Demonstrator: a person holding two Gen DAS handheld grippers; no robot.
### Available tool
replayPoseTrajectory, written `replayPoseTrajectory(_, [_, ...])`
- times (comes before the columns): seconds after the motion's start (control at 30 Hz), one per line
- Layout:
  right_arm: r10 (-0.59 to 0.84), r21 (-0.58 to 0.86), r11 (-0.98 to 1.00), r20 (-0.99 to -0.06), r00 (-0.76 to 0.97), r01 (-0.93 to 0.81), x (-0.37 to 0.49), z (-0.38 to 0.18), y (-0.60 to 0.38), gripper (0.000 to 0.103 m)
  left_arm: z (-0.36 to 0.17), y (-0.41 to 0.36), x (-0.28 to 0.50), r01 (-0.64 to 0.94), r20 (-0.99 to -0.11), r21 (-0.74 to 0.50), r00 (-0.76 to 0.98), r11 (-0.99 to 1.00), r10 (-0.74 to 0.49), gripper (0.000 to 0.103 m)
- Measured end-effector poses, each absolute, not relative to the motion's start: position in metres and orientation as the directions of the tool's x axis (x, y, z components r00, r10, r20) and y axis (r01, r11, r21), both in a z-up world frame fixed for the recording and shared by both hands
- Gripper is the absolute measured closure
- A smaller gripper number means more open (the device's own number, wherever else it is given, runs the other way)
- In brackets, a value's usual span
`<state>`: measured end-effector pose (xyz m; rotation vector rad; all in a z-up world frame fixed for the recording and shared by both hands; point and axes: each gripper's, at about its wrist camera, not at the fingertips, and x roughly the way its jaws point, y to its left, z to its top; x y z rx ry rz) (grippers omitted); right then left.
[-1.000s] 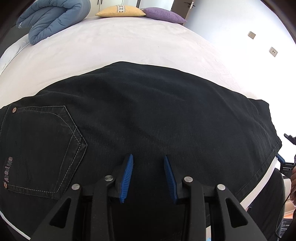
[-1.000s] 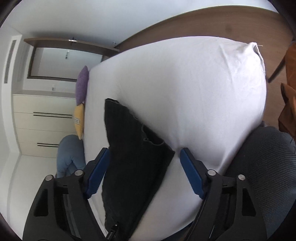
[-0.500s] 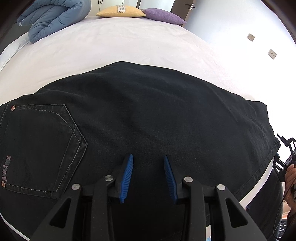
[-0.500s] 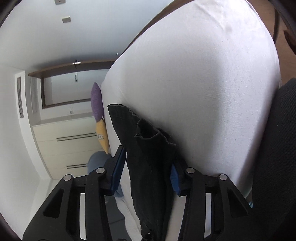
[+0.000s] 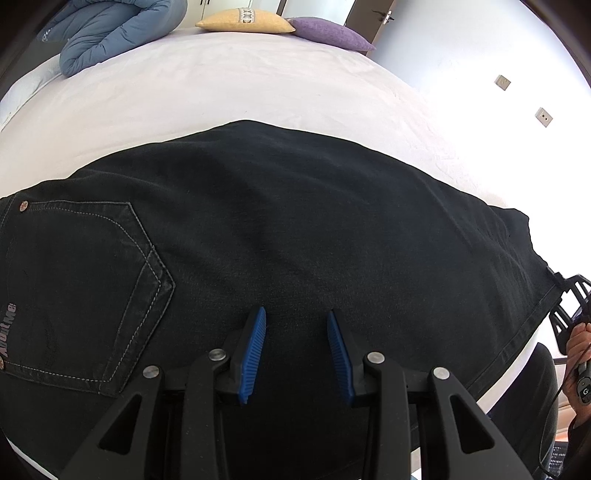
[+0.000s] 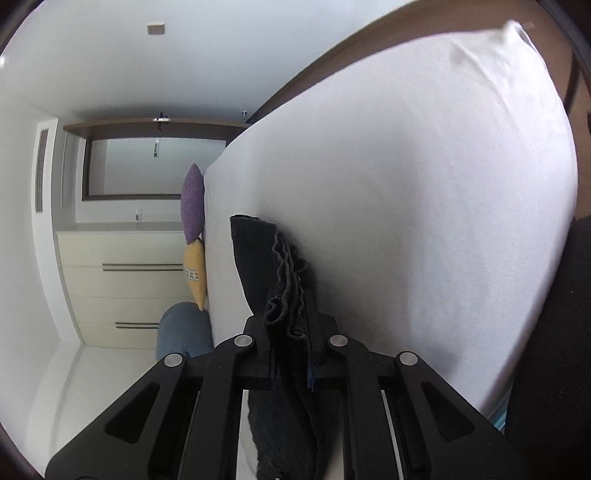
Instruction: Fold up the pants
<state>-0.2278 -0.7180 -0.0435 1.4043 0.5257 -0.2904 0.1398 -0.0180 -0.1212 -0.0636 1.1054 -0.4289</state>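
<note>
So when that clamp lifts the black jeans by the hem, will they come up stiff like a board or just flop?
Probably flop: the hem bunches into soft ripples inside the right gripper, which is shut on it. The black jeans lie draped over the bed, following its curve. The thick stitched denim suggests some weight, so the rest would likely drag.

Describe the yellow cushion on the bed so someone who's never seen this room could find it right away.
Start at the white bed where the black pants are spread, then look to its far end. Three soft things sit there in a row: a blue duvet, the yellow cushion, and a purple cushion. It is the middle one, the only one with a patterned white band.
</note>
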Motion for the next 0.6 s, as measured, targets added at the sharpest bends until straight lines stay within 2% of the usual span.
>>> replayPoseTrajectory(0.1, [0.086,0.771,0.407,-0.566,0.820,0.490,-0.198,0.001,-0.689,0.094,-0.121,-0.016,0.139,0.302,-0.847,-0.271,0.377,0.914,-0.376,0.066])
replayPoseTrajectory(0.23, [0.163,0.581,0.754,-0.618,0.769,0.306,-0.147,0.048,-0.584,0.094,-0.121,-0.011,0.139,0.298,-0.840,-0.287,0.378,0.910,-0.389,0.066])
replayPoseTrajectory(0.3, [0.217,0.484,0.856,-0.656,0.723,0.183,-0.137,0.052,-0.525,0.094,-0.120,-0.008,0.139,0.293,-0.837,-0.298,0.377,0.908,-0.396,0.066])
replayPoseTrajectory(0.4, [0.199,0.259,0.966,-0.772,0.604,0.012,-0.120,0.022,-0.436,0.094,-0.117,-0.002,0.141,0.267,-0.829,-0.341,0.367,0.901,-0.422,0.064])
replayPoseTrajectory(0.43, [0.187,0.221,0.975,-0.799,0.571,-0.010,-0.116,0.009,-0.422,0.094,-0.115,0.001,0.143,0.253,-0.822,-0.370,0.359,0.894,-0.442,0.061])
replayPoseTrajectory(0.5, [0.162,0.178,0.984,-0.824,0.543,-0.024,-0.116,-0.009,-0.408,0.094,-0.110,0.007,0.145,0.227,-0.795,-0.454,0.333,0.861,-0.507,0.037])
replayPoseTrajectory(0.53, [0.156,0.170,0.985,-0.823,0.545,-0.025,-0.118,-0.012,-0.406,0.094,-0.106,0.007,0.145,0.219,-0.780,-0.483,0.331,0.848,-0.530,0.031])
replayPoseTrajectory(0.6, [0.146,0.155,0.987,-0.818,0.557,-0.032,-0.120,-0.013,-0.405,0.094,-0.100,0.004,0.144,0.217,-0.759,-0.511,0.340,0.832,-0.555,0.012])
